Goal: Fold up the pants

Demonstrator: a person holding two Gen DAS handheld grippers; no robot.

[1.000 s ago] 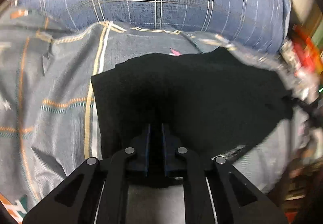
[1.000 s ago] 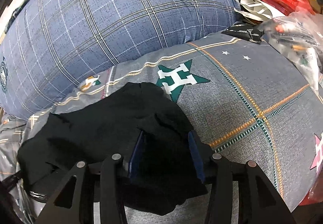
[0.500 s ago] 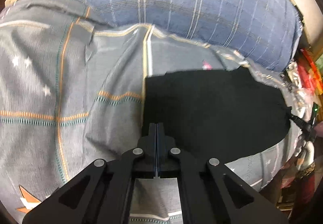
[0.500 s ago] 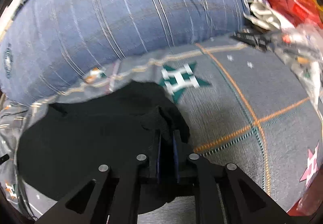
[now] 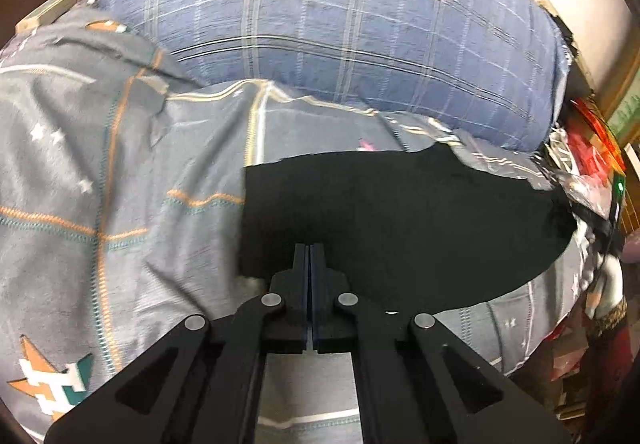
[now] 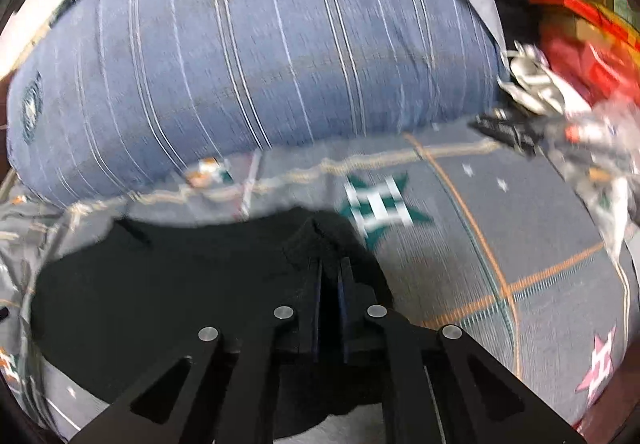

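Observation:
The black pants (image 5: 400,212) lie spread on the grey patterned bed sheet (image 5: 120,184), in front of a blue plaid pillow. In the left wrist view my left gripper (image 5: 310,250) is shut at the near left edge of the pants; whether it pinches the fabric I cannot tell. In the right wrist view the pants (image 6: 160,284) fill the lower left, and my right gripper (image 6: 330,264) is shut on a bunched fold of cloth at their right end.
A large blue plaid pillow (image 5: 340,24) lies behind the pants; it also shows in the right wrist view (image 6: 260,56). Red packaging and plastic bags (image 6: 580,56) crowd the right side of the bed. The sheet's right part (image 6: 520,244) carries star prints.
Both grippers have closed over the last second: the right one pinched the bunched fabric. The left view has drawn back and left, and the pants now lie flatter and wider.

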